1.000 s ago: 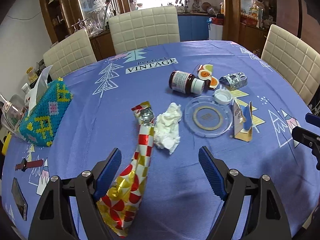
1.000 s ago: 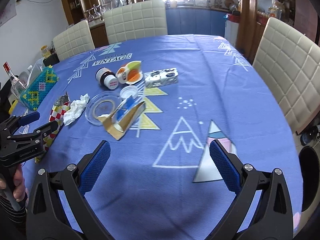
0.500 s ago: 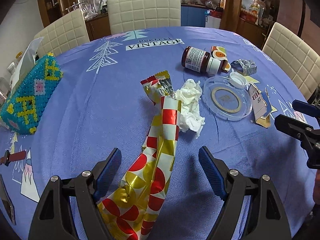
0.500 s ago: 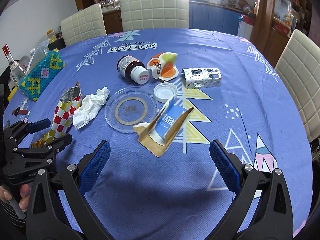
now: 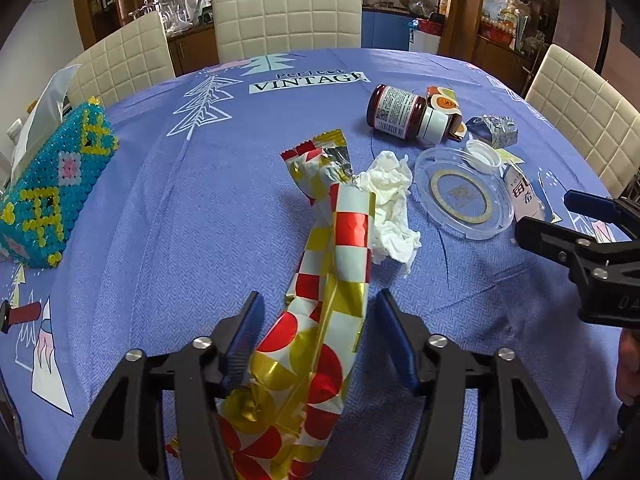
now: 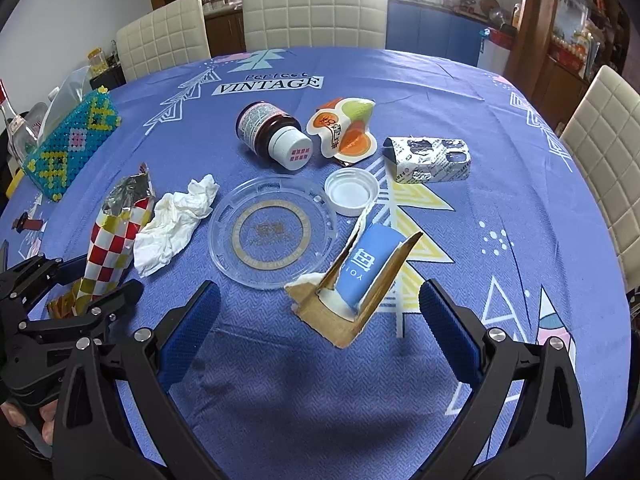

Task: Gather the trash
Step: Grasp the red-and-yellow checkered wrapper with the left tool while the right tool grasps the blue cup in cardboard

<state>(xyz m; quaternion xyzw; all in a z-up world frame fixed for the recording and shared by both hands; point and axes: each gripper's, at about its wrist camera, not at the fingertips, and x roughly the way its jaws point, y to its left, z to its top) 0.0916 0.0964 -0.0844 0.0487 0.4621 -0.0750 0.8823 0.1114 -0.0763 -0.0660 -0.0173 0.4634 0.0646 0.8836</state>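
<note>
1. Blue patterned tablecloth (image 5: 200, 216) is covering a round dining table, with cream quilted chairs (image 5: 286, 12) standing round it and wooden cabinets behind.
2. The left gripper (image 5: 318, 338) is pointing down at a long red, gold and white foil wrapper (image 5: 340, 248) lying on the cloth. Its jaws have just been closing, and the wrapper's lower part is sitting between them.
3. The left-hand blue pad is touching the foil's edge; the right-hand pad is standing just clear of it, so the wrapper is not yet pinched.
4. A crumpled white tissue (image 5: 390, 208) is lying against the wrapper's right side, with a clear plastic lid (image 5: 464, 196) beyond it.
5. The right gripper (image 6: 320, 320) is hovering with its jaws spread wide and nothing between the pads, facing a torn blue-and-brown cardboard carton (image 6: 360, 280) just ahead of it.
6. Farther back, a dark jar (image 6: 274, 134) is lying on its side beside an orange-and-green cup (image 6: 344, 128), a white cap (image 6: 352, 190) and a crushed printed box (image 6: 428, 158).
7. A beaded tissue box (image 5: 48, 184) is sitting near the table's left edge.
8. A person's fingers (image 6: 16, 420) are showing on the left gripper's handle at the right wrist view's lower left corner.
</note>
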